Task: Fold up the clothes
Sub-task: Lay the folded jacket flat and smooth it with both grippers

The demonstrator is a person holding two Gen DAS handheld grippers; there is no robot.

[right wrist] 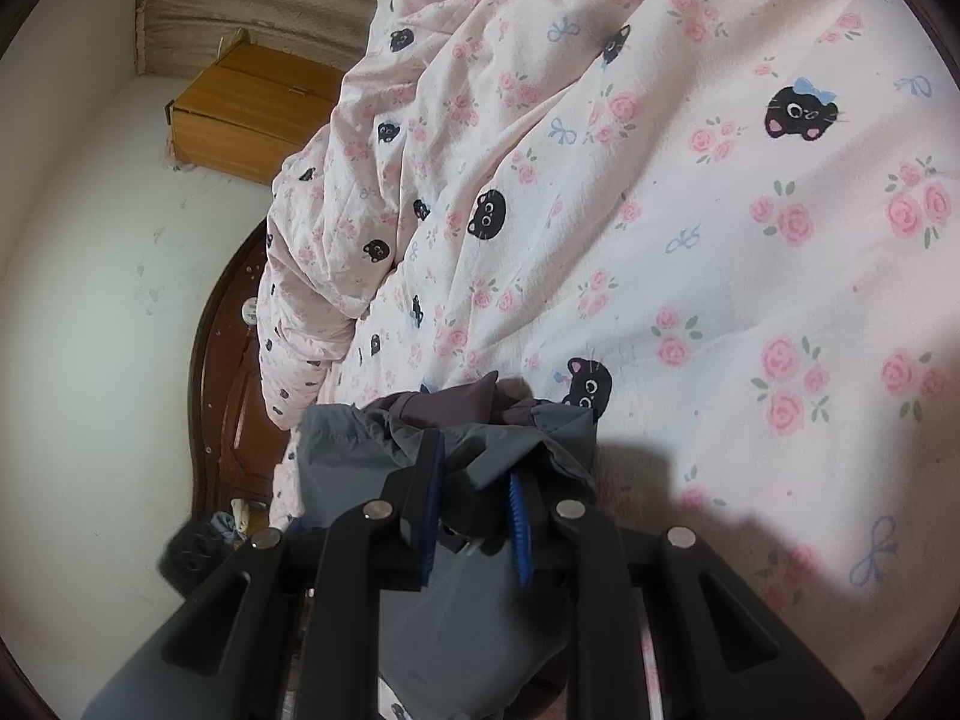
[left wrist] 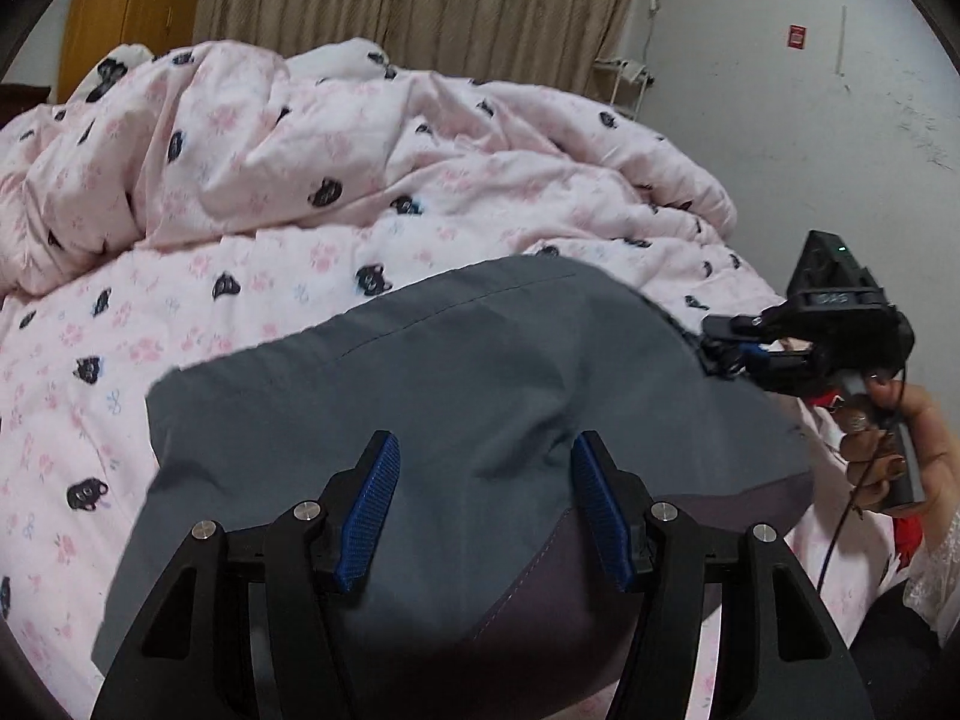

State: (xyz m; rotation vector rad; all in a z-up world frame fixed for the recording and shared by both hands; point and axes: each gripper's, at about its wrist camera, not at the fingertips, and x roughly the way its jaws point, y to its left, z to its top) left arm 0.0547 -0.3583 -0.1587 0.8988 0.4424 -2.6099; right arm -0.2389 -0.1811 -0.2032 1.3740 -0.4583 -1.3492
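A grey garment with a purplish-grey lining lies on the pink bedcover. My left gripper is open just above the garment's near part, its blue pads apart and holding nothing. My right gripper shows at the garment's right edge in the left wrist view, held by a hand. In the right wrist view the right gripper is shut on a bunched fold of the grey garment, cloth pinched between the blue pads.
A rumpled pink duvet with black cat prints is piled at the back of the bed. A beige curtain and wooden wardrobe stand behind. A white wall is at the right. A dark wooden headboard shows beside the bed.
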